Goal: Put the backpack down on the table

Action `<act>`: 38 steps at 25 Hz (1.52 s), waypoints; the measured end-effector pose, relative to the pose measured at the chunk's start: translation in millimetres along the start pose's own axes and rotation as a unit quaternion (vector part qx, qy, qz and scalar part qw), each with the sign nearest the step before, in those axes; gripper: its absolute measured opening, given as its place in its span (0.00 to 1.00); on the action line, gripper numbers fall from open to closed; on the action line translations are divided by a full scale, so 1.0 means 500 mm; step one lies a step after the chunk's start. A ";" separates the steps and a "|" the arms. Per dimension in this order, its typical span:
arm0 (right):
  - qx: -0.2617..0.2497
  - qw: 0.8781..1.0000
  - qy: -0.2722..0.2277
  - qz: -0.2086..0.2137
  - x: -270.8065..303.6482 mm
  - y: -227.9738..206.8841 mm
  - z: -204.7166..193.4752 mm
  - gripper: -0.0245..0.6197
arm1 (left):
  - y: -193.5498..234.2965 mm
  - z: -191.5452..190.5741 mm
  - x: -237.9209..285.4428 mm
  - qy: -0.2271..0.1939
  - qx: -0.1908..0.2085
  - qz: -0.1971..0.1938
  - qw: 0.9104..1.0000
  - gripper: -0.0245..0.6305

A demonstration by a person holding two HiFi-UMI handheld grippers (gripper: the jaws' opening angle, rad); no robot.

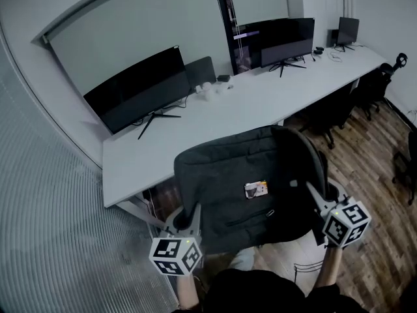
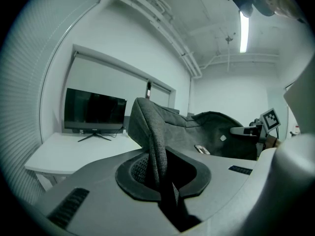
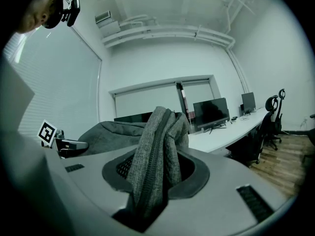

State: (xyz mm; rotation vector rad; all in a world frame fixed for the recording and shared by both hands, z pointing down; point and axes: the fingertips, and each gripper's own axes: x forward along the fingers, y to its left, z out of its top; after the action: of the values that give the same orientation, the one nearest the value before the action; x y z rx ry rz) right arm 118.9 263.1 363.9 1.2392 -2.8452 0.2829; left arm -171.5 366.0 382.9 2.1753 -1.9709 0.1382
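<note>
A dark grey fabric backpack (image 1: 251, 188) hangs in the air in front of the long white table (image 1: 260, 103), its far edge over the table's near edge. My left gripper (image 1: 193, 215) is shut on the backpack's left edge; a thin fold of grey fabric (image 2: 156, 146) is pinched between its jaws. At the right side my right gripper (image 1: 317, 197) is shut on a thicker bunch of fabric with a zip (image 3: 156, 156). A small tag (image 1: 255, 189) shows on the bag's top face. Each gripper view shows the other gripper across the bag.
Wide dark monitors (image 1: 140, 90) (image 1: 281, 41) stand along the back of the table, with a smaller one (image 1: 347, 30) at the far right. Black office chairs (image 1: 374, 87) stand on the wooden floor at the right. A ribbed wall runs along the left.
</note>
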 end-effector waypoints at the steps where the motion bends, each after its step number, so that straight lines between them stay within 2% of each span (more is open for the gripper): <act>1: 0.001 1.000 0.001 -0.001 0.010 -0.005 -0.001 0.21 | 0.004 0.000 0.011 0.001 0.000 -0.001 1.000 0.10; 19: -0.004 0.999 0.001 -0.033 0.255 -0.123 0.050 0.21 | 0.121 0.062 0.298 0.001 -0.008 -0.033 0.999 0.10; 38: 0.014 0.994 -0.012 -0.112 0.370 -0.285 0.073 0.21 | 0.129 0.117 0.582 0.015 0.009 -0.109 0.994 0.10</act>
State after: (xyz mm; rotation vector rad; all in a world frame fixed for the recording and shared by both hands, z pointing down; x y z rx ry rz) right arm 98.2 27.5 367.7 1.5601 -2.6951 0.3034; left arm -208.5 64.4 390.9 2.3654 -1.7084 0.1542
